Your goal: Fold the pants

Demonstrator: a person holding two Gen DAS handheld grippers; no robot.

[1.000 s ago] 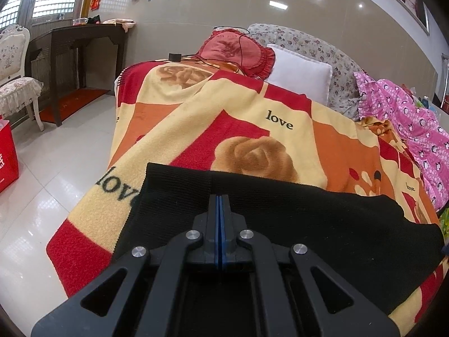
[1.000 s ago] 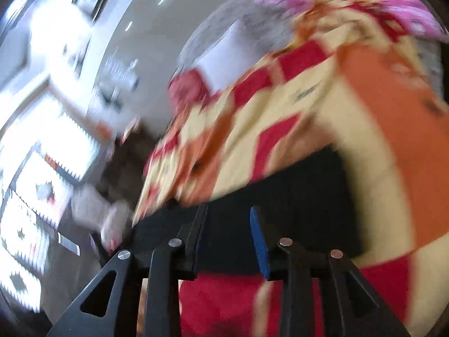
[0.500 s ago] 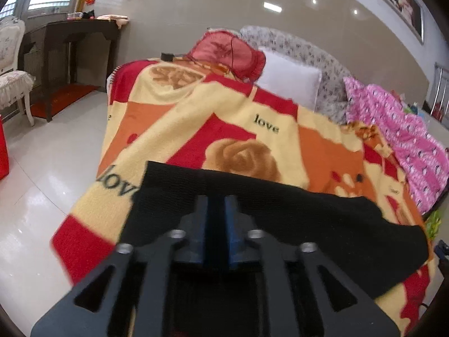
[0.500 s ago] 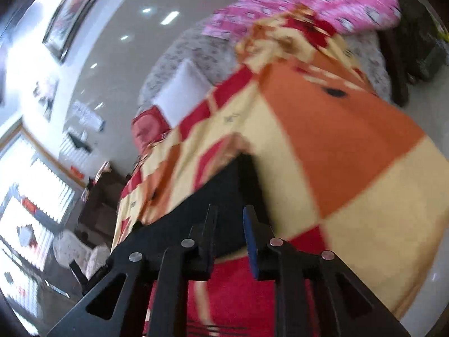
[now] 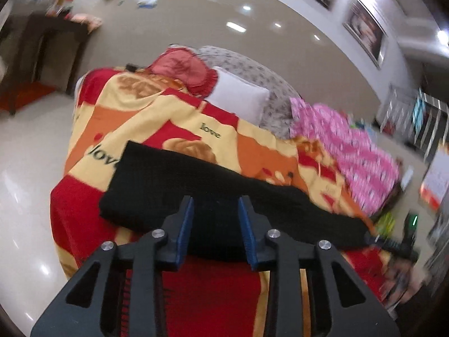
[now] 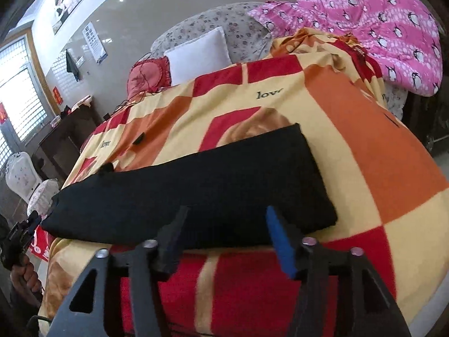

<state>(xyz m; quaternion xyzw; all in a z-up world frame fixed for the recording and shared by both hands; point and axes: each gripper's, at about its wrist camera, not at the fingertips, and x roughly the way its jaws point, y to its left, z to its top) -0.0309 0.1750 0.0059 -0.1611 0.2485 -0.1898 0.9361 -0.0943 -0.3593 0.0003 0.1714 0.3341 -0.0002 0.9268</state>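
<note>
The black pants (image 5: 196,191) lie folded into a long band across the near end of the bed, on a red, orange and cream blanket (image 5: 174,112). They also show in the right wrist view (image 6: 196,188). My left gripper (image 5: 215,205) is open and empty, just short of the pants' near edge. My right gripper (image 6: 227,219) is open and empty, above the near edge at the pants' right part. The other gripper shows at the far right of the left wrist view (image 5: 398,245) and at the far left of the right wrist view (image 6: 19,236).
A white pillow (image 6: 199,53), a red cushion (image 6: 148,74) and a pink penguin quilt (image 6: 378,31) lie at the head of the bed. A dark wooden table (image 6: 64,137) and a white chair (image 6: 22,174) stand on the tiled floor (image 5: 25,146) at the left.
My left gripper was shut on the pants' edge; it has opened and drawn back. My right gripper has opened wider and swung round to face the pants squarely.
</note>
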